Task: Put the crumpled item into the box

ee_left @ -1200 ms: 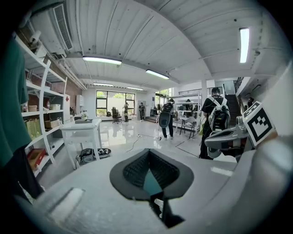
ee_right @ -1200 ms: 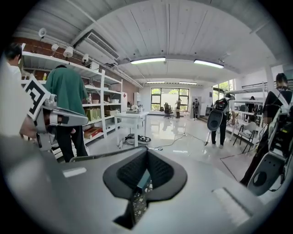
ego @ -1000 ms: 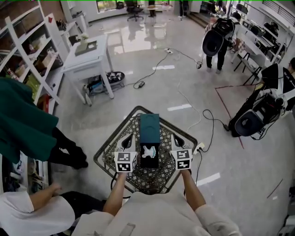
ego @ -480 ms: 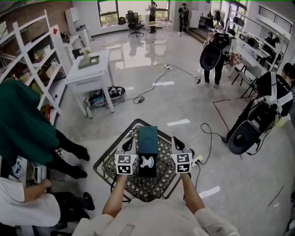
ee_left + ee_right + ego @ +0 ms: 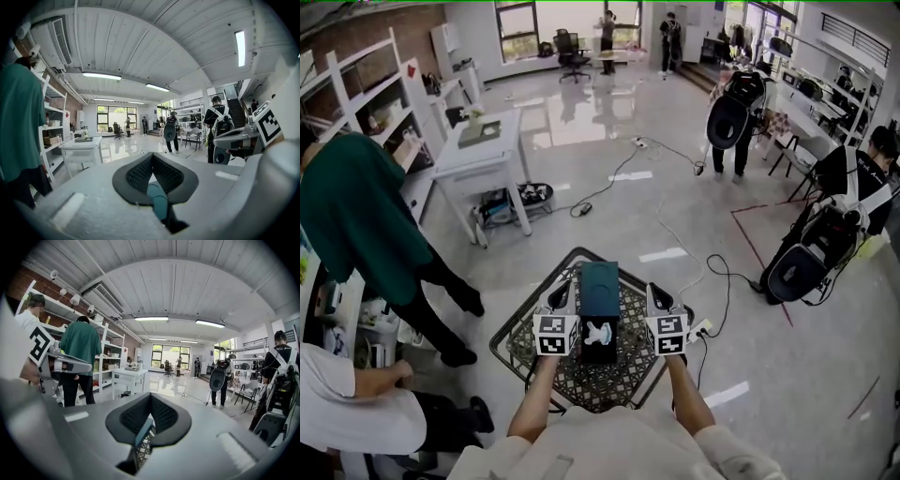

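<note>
Now, person in green top (image 5: 358,214) standing taller than before, wire table (image 5: 517,343), teal box (image 5: 600,281) unmoved on it, left gripper (image 5: 562,287) and right gripper (image 5: 652,289) beside it, jaws shut, empty, white crumpled item (image 5: 599,333) maybe inside box's near end.

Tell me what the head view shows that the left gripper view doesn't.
Only the head view: the white crumpled item at the dark end of the teal box, on the lattice table. Only the left gripper view: ceiling lights, and the shut jaws of the left gripper. Both: that box, the white table, the person in green.
</note>
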`<state>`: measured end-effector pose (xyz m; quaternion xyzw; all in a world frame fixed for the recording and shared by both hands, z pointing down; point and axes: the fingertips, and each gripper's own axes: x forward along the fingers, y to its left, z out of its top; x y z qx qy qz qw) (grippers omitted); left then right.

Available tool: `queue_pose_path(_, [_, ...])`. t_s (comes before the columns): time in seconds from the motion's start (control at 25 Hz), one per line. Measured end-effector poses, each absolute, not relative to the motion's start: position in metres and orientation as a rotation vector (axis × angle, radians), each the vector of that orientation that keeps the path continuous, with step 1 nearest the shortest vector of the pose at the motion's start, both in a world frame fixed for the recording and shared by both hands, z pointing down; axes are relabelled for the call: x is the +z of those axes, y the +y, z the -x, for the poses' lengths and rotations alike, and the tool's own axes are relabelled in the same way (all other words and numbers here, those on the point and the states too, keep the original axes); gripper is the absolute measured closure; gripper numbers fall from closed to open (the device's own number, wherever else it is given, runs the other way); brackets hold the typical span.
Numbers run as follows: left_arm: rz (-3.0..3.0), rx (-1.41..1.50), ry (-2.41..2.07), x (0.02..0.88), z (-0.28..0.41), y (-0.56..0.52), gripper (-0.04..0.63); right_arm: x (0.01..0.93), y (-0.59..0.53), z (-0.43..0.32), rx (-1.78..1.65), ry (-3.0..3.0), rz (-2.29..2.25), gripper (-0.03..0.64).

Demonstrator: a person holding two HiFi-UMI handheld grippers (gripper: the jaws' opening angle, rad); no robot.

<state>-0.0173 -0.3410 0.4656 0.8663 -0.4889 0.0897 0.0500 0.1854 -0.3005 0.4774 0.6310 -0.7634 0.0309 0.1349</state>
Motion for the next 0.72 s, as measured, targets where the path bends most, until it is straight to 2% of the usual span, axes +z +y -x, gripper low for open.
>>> queue_pose_path(0.72, [-2.626, 0.321, -1.469, 0.488, 0.011, -0.338, 0.589, 0.498, -0.298, -0.180, 0.107, -2.206, -1.754, 0.618])
